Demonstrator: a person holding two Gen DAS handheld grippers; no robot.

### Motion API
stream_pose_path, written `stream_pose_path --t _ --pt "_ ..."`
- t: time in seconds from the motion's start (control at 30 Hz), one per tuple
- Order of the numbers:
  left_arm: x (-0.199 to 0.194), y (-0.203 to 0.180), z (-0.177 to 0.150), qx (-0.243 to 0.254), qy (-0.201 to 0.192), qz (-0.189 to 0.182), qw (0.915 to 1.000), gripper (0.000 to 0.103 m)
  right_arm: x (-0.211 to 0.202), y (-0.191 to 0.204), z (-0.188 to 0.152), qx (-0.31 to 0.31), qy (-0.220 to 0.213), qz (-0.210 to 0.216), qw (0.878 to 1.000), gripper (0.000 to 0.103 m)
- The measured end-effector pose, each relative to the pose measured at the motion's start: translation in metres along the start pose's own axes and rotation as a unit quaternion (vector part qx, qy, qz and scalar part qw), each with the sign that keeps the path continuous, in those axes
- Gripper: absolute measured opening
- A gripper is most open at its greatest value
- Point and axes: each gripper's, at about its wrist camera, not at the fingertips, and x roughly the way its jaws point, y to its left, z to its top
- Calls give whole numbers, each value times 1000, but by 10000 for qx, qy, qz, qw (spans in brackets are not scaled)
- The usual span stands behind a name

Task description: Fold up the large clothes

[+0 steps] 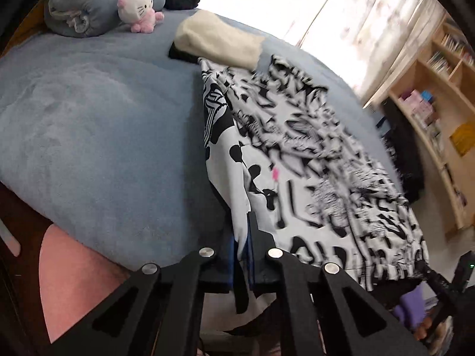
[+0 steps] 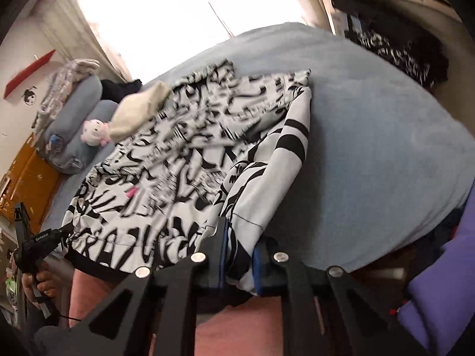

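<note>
Pinching the hem corners of the black-and-white printed garment, both grippers hold cloth: the left gripper has its fingers closed on the near left edge; the right gripper is clamped on the near right edge, where a sleeve folds inward; the garment lies spread on the blue bed, its far end near a cream folded item; keeping both corners level and taut should carry the fold over cleanly.

bed: blue blanket ahead-left | far end: pink-white plush cat against rolled grey bedding | cream folded cloth ahead | wooden bookshelf far right
</note>
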Motion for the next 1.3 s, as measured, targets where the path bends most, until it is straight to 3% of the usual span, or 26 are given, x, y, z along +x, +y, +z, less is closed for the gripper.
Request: stream_pose_path --t 0.33,0.53,0.73,0.87,1.0,1.17,1.23,1.27,1.3 --pt "-45 4 16 -222 -77 -604 9979 2 -47 15 22 6 -416 465 9981 12" --pt "-30 11 46 -501 -33 -766 9958 2 -33 3 58 541 -644 804 9932 12" --pt "-8 8 104 -834 -263 -819 9928 2 -9 5 112 824 -880 997 9877 12" --pt "19 -1 157 -942 -328 -663 9928 2 18 1 162 1039 -942 1111 9839 12" --pt "56 -4 199 -1164 -288 -571 9911 3 57 -3 209 1198 -892 1024 9835 13" --pt "118 -14 244 -1104 -166 -547 9922 6 121 -14 254 1371 -677 767 9853 15" --pt "144 -12 255 -1136 -67 -533 9921 15 151 -22 267 1478 -567 687 9850 21" --pt "160 -11 263 -1169 -14 -493 9919 24 164 -27 272 1548 -446 676 9846 25" --pt "171 -8 268 -1190 12 -461 9918 30 182 -32 277 1618 -286 708 9839 37"
